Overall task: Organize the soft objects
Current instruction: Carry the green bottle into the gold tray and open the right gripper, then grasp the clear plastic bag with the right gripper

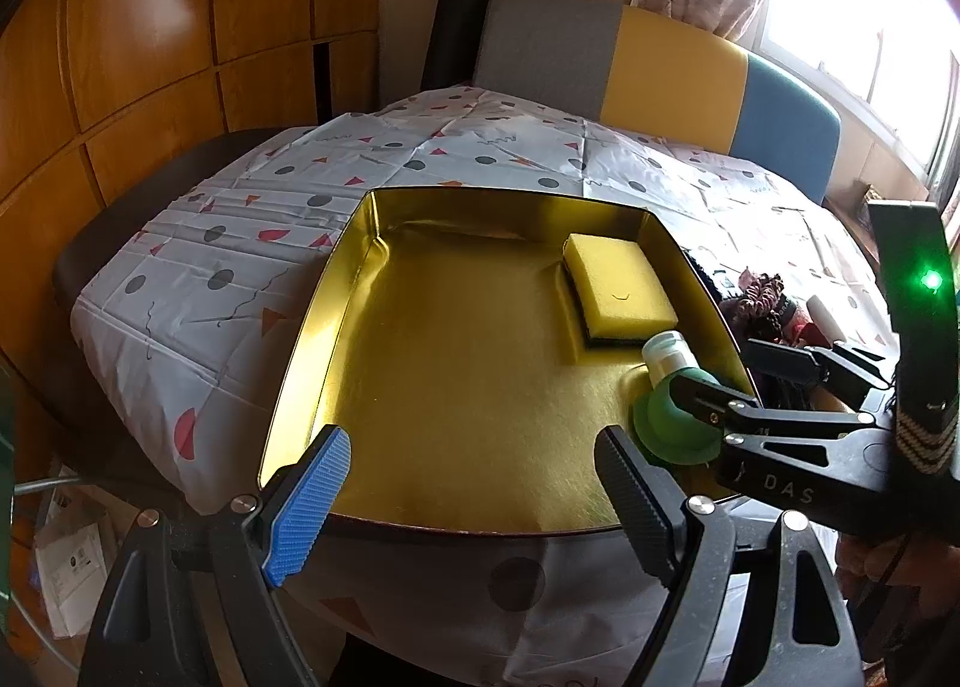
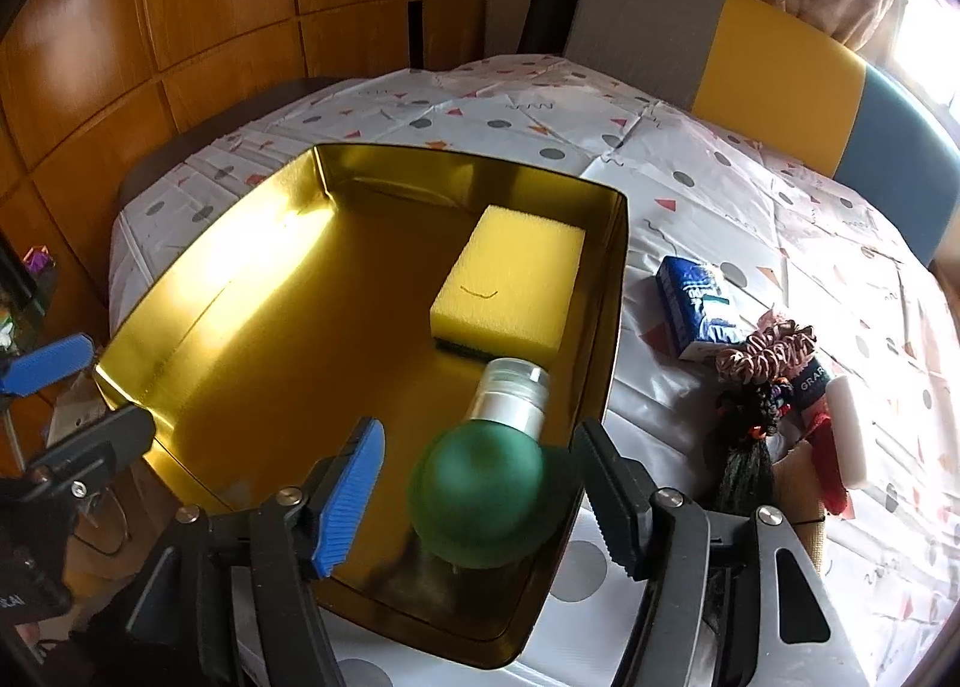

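Left wrist view
Left gripper: jaws apart, nothing between them, over the tin's near edge.
Tin: gold, on the tablecloth.
Sponge: yellow, at 2 o'clock inside the tin.

Right wrist view
Right gripper: jaws apart, released; pads clear of the bottle.
Bottle: green, lying in the tin, cap touching the sponge.
Tissue pack: at 3 o'clock, outside the tin.
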Demonstrator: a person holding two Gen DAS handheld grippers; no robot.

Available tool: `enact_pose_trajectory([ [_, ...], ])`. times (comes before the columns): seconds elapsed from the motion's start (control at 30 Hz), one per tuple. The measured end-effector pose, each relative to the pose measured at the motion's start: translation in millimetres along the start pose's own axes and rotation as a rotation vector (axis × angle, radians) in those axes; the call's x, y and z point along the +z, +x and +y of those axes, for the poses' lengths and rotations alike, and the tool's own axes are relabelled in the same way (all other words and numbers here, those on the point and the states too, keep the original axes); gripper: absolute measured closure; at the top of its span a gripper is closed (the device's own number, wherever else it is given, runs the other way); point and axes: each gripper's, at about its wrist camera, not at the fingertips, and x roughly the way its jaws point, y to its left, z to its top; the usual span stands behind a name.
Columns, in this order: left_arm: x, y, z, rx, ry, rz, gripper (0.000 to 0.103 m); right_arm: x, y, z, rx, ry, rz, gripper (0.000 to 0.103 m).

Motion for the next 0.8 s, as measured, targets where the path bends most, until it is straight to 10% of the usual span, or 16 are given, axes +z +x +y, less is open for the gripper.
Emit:
enact_pose_trajectory([
  [0.8, -3, -5, -19, -0.016, 0.049, -0.005, 0.018, -40, -69, -95, -0.106, 0.164, -0.066, 0.023],
])
